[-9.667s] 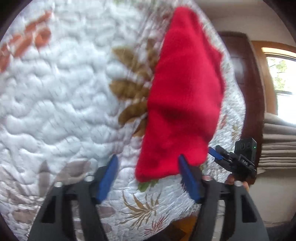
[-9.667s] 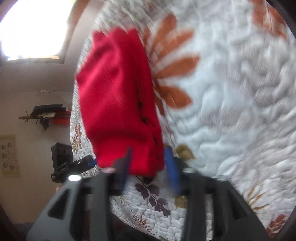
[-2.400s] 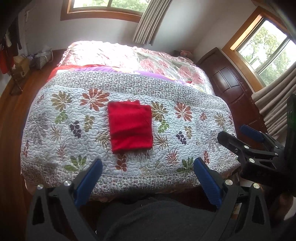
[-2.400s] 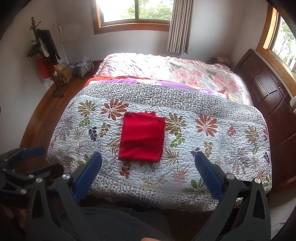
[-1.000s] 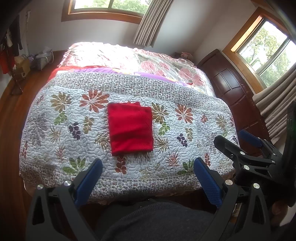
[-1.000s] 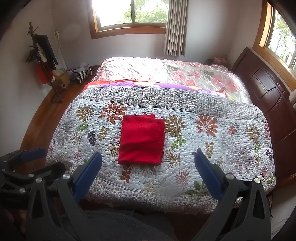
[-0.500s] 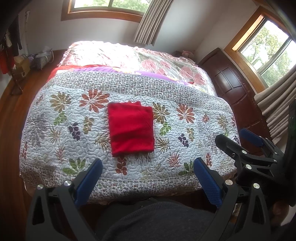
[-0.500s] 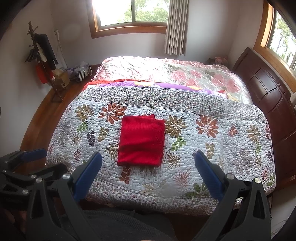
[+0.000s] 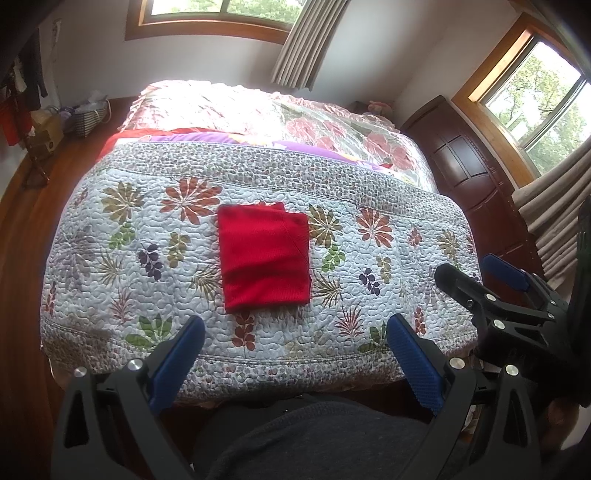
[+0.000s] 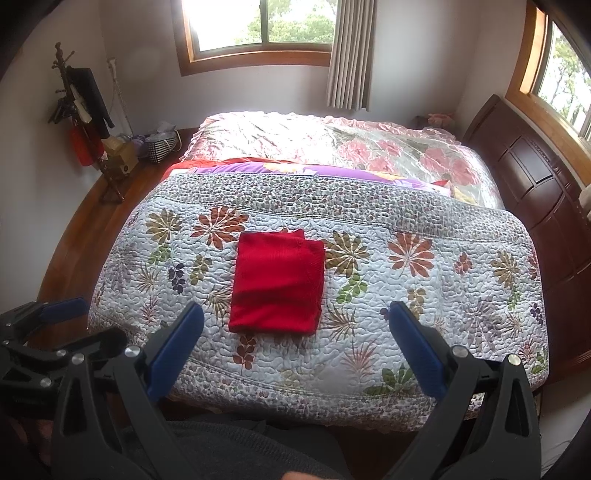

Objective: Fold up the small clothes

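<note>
A red garment [image 9: 264, 256] [image 10: 279, 282] lies folded into a flat rectangle on the flowered quilt [image 9: 110, 258] [image 10: 424, 295], near the bed's front middle. My left gripper [image 9: 295, 328] is held back from the bed's front edge, wide open, nothing between its blue pads. My right gripper [image 10: 295, 314] is likewise pulled back and wide open, empty. Each gripper shows in the other's view: the right one [image 9: 476, 271] at the right side, the left one [image 10: 70, 319] at the lower left. Neither touches the garment.
A dark wooden headboard [image 10: 535, 177] runs along the bed's right side. A coat stand [image 10: 79, 110] and bags [image 10: 159, 144] stand at the far left on the wooden floor [image 10: 85, 218]. A person's grey-clad body [image 9: 314, 439] fills the bottom. Windows [image 10: 258, 26] line the walls.
Over ten seconds both grippers let go of the red garment and drew back from the bed. In the last second the views barely shift; the garment lies still.
</note>
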